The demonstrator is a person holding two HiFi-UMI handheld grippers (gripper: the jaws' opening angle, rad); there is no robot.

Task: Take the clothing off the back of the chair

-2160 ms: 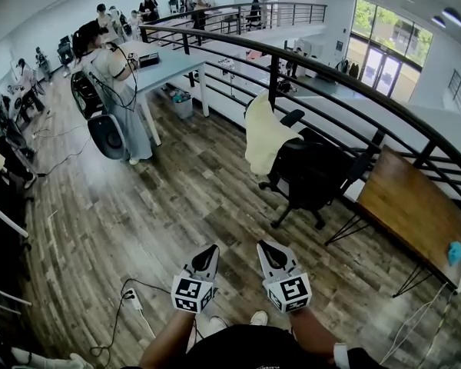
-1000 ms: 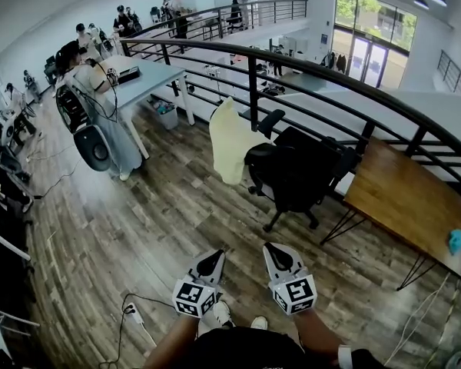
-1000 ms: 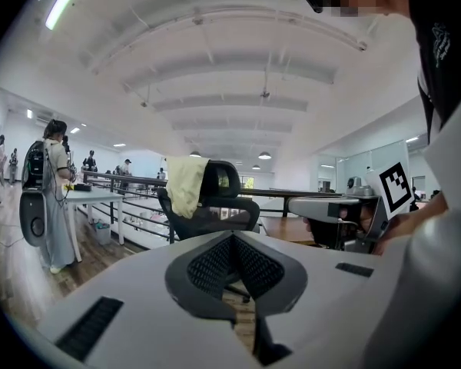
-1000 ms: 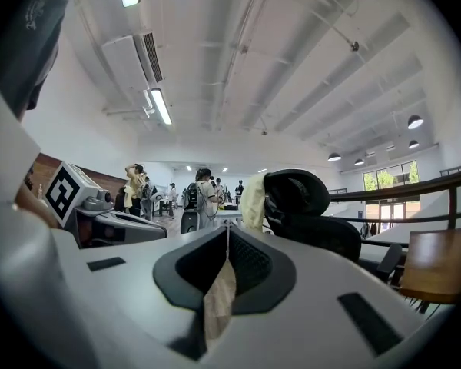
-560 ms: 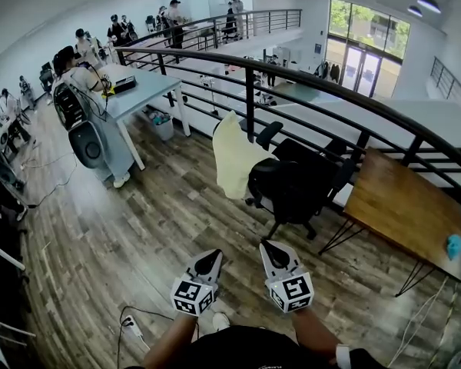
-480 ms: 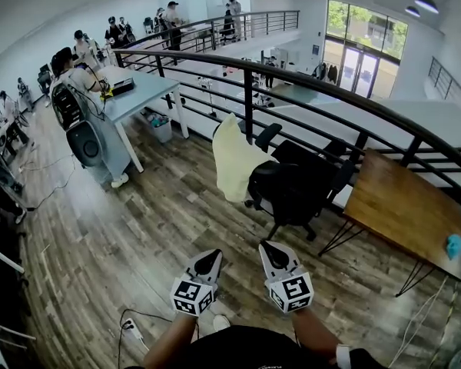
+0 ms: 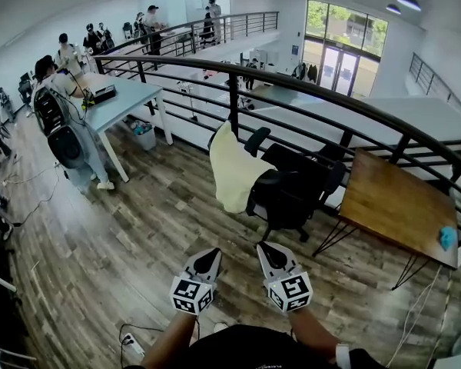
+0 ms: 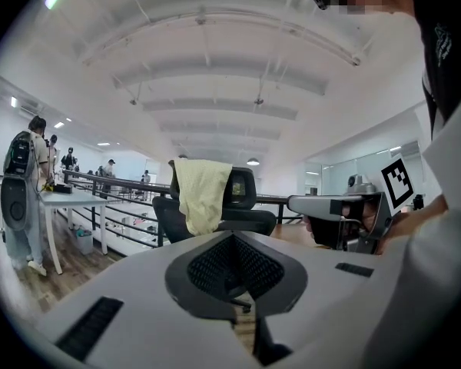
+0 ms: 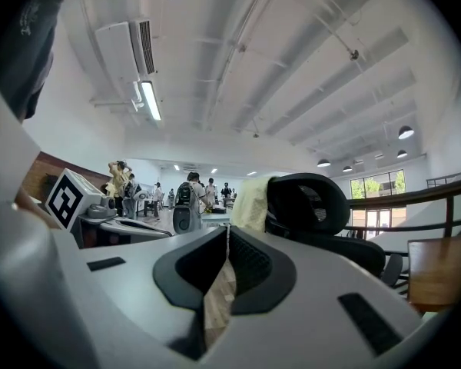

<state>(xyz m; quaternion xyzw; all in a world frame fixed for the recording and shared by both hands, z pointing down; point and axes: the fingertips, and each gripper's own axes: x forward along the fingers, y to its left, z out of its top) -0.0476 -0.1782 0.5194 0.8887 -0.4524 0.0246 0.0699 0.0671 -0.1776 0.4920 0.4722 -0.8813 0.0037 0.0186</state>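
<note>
Clothing (image 7: 234, 167), pale yellow, is draped over the backrest top of the chair (image 7: 296, 191). It hangs down the chair's left side in head view, long axis vertical. Left gripper (image 7: 208, 254) has its jaws together, nothing between them. Right gripper (image 7: 266, 250) looks closed and empty too. Both are well short of the chair and pointing at it. Clothing lies dead ahead, left gripper probably marginally nearer. Versus a second ago: chair sits closer in head view, draping unchanged.

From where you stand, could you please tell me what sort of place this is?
Probably an open-plan office or lab on a mezzanine: an office chair with pale yellow clothing over its back, a wooden desk, and a curved guard railing.
</note>
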